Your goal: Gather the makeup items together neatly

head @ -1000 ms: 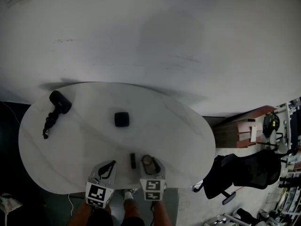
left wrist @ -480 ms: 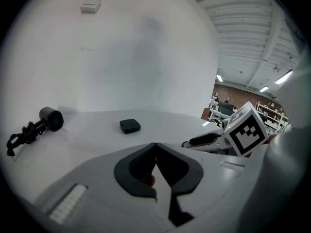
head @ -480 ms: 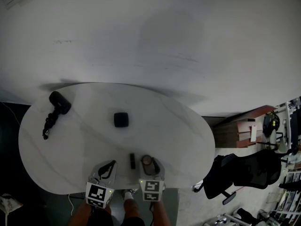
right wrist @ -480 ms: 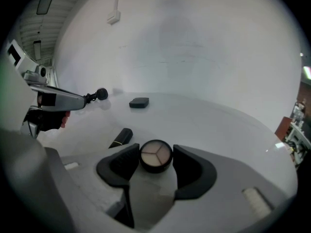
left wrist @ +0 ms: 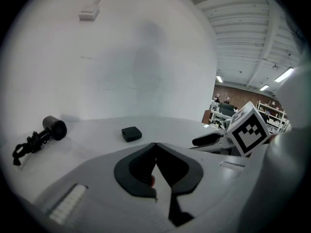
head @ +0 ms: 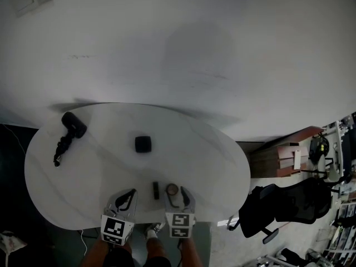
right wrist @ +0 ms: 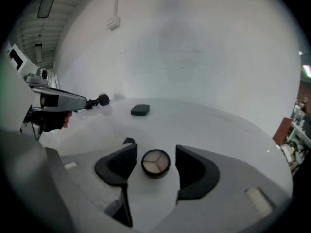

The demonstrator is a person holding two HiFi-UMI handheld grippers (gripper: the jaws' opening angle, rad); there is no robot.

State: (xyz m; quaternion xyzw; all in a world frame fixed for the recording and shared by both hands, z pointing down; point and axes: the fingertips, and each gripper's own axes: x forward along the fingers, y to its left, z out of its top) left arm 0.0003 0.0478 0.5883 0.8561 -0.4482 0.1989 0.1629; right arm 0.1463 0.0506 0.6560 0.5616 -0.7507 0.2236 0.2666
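Observation:
A round compact [right wrist: 155, 163] with a pale three-part face lies on the white table [head: 211, 166]. It sits between the jaws of my right gripper [right wrist: 155, 148], with a gap on each side. Those jaws have just been opening and stand open. In the head view the round compact [head: 172, 189] sits by my right gripper [head: 176, 196], and a short black stick [head: 156, 190] lies just left of it. A black square case [head: 143, 144] rests mid-table. My left gripper [left wrist: 155, 144] hovers at the near edge, tips together and holding nothing I can see.
A black tool with a coiled cord [head: 71, 124] lies at the table's far left. Beyond the table's right edge stand a black office chair [head: 278, 204] and a wooden cabinet [head: 283, 154]. A plain white wall [head: 183, 49] rises behind the table.
The right jaws now stand a little wider around the round compact, which stays on the table. The head view has shifted slightly; the left gripper has not moved.

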